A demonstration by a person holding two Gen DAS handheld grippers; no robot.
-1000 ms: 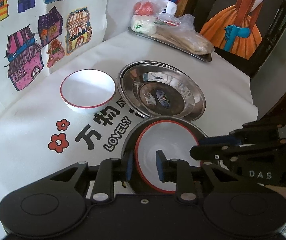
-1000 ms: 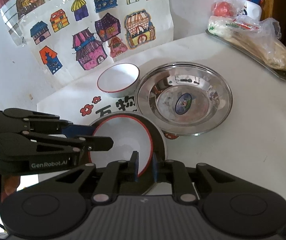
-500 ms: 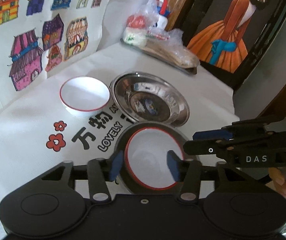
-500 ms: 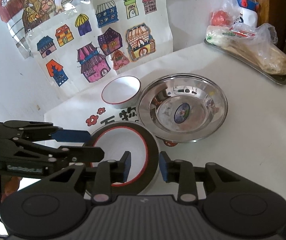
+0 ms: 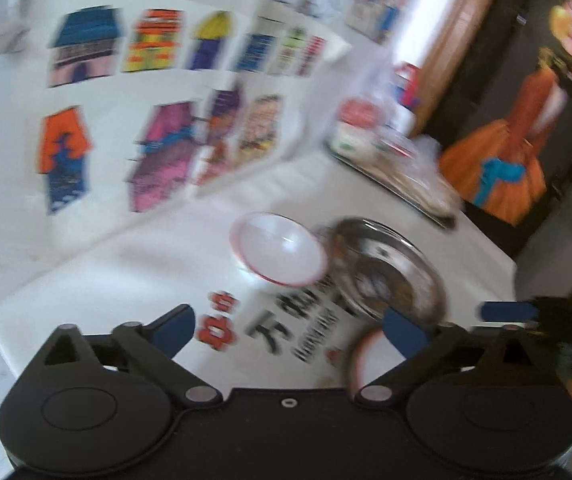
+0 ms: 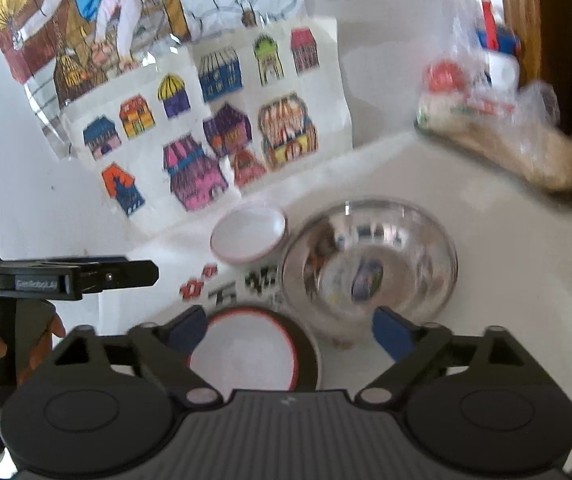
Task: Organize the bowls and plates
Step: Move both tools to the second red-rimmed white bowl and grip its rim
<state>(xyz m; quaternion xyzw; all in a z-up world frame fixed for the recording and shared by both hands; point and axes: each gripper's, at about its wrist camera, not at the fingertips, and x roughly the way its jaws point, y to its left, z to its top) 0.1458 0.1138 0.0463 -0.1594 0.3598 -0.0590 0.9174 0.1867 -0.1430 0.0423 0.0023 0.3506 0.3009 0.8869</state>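
Right wrist view shows our right gripper (image 6: pixel 289 330) with fingers spread wide and holding nothing, above a red-rimmed white bowl (image 6: pixel 244 354) that sits upright, mouth up, inside a dark plate (image 6: pixel 310 354) at the near edge of the table (image 6: pixel 506 280). Beyond it a second white bowl (image 6: pixel 248 234) and a steel dish (image 6: pixel 368 264) stand just beside each other, both round and mouth up. Our left gripper (image 5: pixel 288 330) is also spread wide and empty, over the printed cloth (image 5: pixel 190 264).
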